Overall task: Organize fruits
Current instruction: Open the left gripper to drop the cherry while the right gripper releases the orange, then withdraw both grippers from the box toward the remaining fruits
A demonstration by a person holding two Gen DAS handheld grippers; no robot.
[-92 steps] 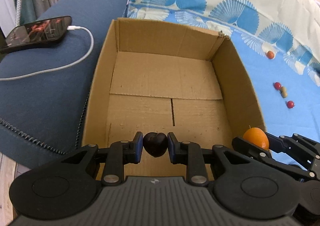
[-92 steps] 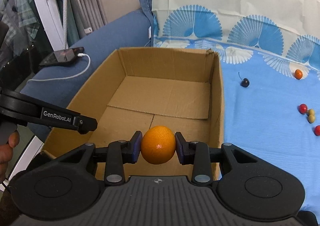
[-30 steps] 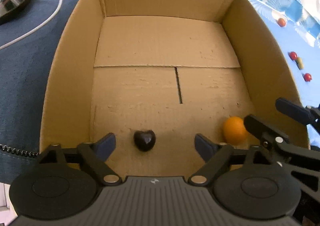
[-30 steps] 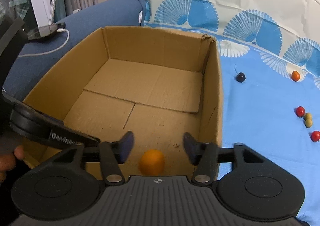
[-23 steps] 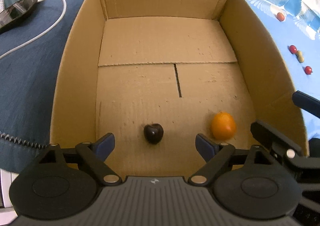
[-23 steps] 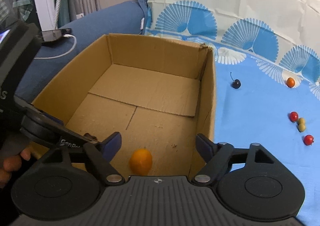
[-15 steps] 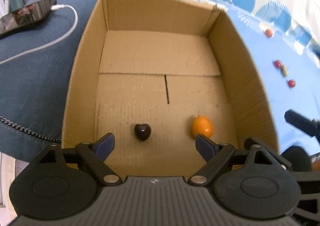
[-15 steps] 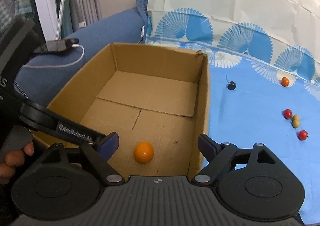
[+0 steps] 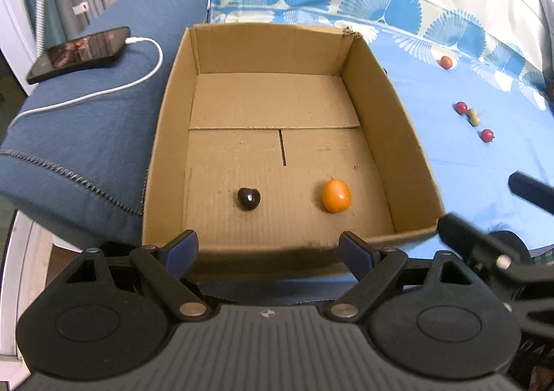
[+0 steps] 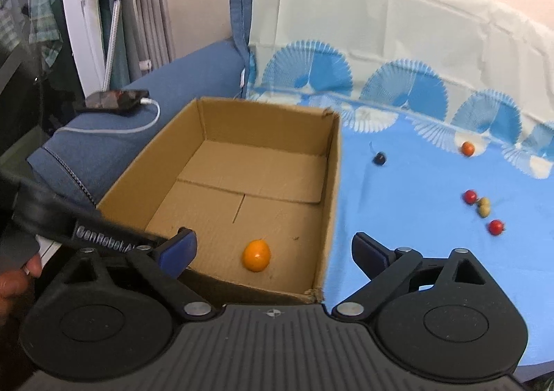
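Now my left gripper [image 9: 267,252] hangs spread wide with nothing in it, just short of the box [image 9: 173,107]. My right gripper [image 10: 273,250] has just been opening and grips nothing either. Inside the box near its front wall lie the cherry [image 9: 248,198] at 11 o'clock and the orange [image 9: 336,195] at 1. Loose fruits [image 10: 479,205] sit at 2 o'clock on the cloth [image 10: 408,204].

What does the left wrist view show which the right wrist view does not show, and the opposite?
Only the left wrist view shows the dark cherry inside the cardboard box. Only the right wrist view shows another dark cherry with a stem on the blue cloth, and a person's fingers. Both show the orange fruit, the phone and the small red fruits.
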